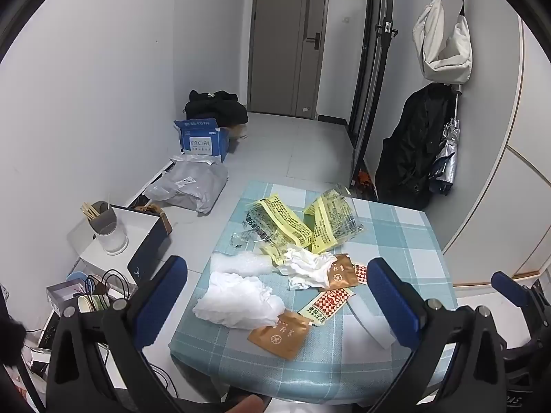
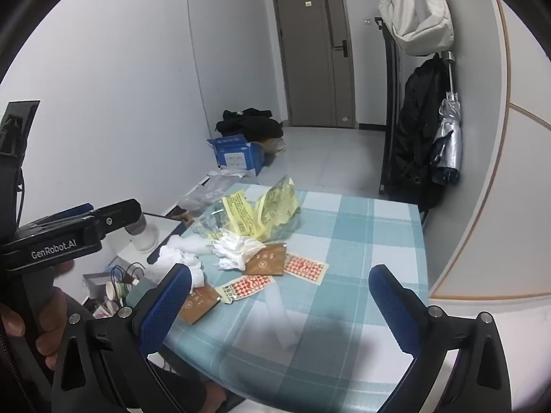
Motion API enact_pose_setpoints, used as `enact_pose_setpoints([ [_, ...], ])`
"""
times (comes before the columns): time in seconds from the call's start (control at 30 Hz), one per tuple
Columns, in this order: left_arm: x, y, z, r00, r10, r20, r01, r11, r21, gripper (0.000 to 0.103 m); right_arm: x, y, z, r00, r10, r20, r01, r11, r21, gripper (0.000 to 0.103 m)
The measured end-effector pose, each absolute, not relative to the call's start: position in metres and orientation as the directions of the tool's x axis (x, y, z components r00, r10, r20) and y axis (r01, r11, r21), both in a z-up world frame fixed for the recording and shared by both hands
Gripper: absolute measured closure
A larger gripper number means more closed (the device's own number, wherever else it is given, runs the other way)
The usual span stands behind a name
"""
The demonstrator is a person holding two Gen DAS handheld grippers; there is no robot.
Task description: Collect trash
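Wrappers (image 1: 329, 297) ahead of both wide-apart, empty jaws.

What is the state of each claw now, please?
Left claw: open, holding nothing.
Right claw: open, holding nothing.

Blue-white plaid tablecloth (image 1: 396, 237), yellow wrappers (image 1: 310, 227), brown packets (image 1: 279, 335).
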State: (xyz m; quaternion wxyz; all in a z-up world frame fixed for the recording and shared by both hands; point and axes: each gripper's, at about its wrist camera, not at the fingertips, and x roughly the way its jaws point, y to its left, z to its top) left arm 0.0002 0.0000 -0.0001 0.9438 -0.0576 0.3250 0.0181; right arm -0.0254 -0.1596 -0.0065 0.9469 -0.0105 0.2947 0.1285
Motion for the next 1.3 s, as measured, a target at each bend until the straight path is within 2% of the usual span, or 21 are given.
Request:
enact_pose_setpoints([
  [0.13,0.0,0.002,0.0,0.786,-0.013,-0.618,-0.065,0.993,-0.104,0.001,-0.024,-0.162,-0.004,0.788,0.258,-0.559,-0.249,0.964,0.093,0.0],
  [0.33,0.001,-0.004,0.001,0.794,0.0,-0.608,-0.053,0.996,-0.07,0.001,-0.026,-0.163,-0.003,0.795,0.25,-0.552,-0.246,0.966,0.084,0.0],
  [0.8,-0.001,0.001,-0.001,0.788,-0.028,-0.615,-0.048,0.993,-0.107,0.001,-0.028,-0.162,-0.002,0.8,0.249,-0.546,-0.251,0.965,0.071,0.0],
  [1.3,0.0,-0.006,-0.006,0.776,-0.039,-0.63,-0.028,0.995,-0.096,0.001,-0.03,-0.162,-0.002,0.805,0.241,-0.542,-0.242,0.968,0.07,0.0],
])
